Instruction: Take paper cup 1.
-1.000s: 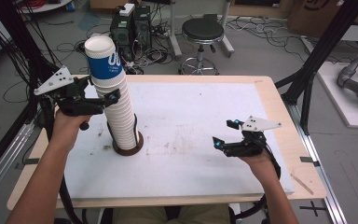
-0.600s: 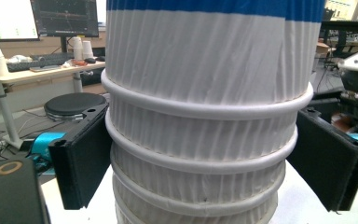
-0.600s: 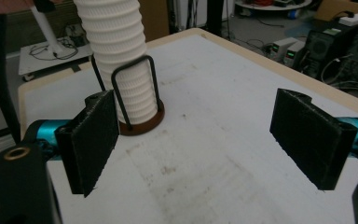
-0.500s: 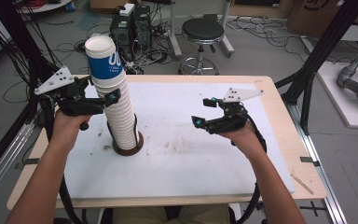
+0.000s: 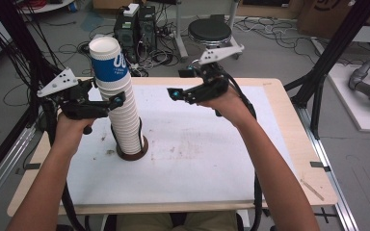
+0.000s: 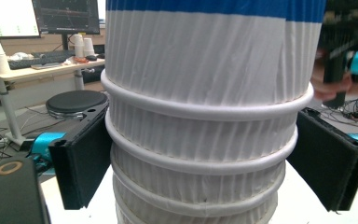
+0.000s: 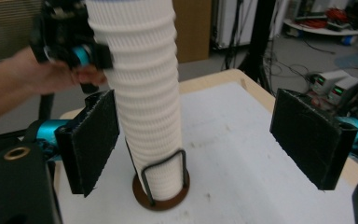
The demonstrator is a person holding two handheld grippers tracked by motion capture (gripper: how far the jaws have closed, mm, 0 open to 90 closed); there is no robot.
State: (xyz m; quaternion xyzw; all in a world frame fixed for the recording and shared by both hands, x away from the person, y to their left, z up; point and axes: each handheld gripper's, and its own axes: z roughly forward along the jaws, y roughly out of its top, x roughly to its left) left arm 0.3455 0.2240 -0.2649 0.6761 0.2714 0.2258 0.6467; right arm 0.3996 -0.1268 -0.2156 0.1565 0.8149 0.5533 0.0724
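Right hand-held gripper nearer cup stack

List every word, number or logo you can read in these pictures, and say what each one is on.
White logo on the blue top cup of the cup stack: two rounded marks, cut off, not readable as a word.
Monitors on the far desk: graph lines and text, too small to read.
Green displays on the bench units: blurred, unreadable.
No other text legible.

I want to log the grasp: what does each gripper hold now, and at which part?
The left gripper clasps the tall stack of white ribbed paper cups by its upper rims; the right gripper holds nothing.
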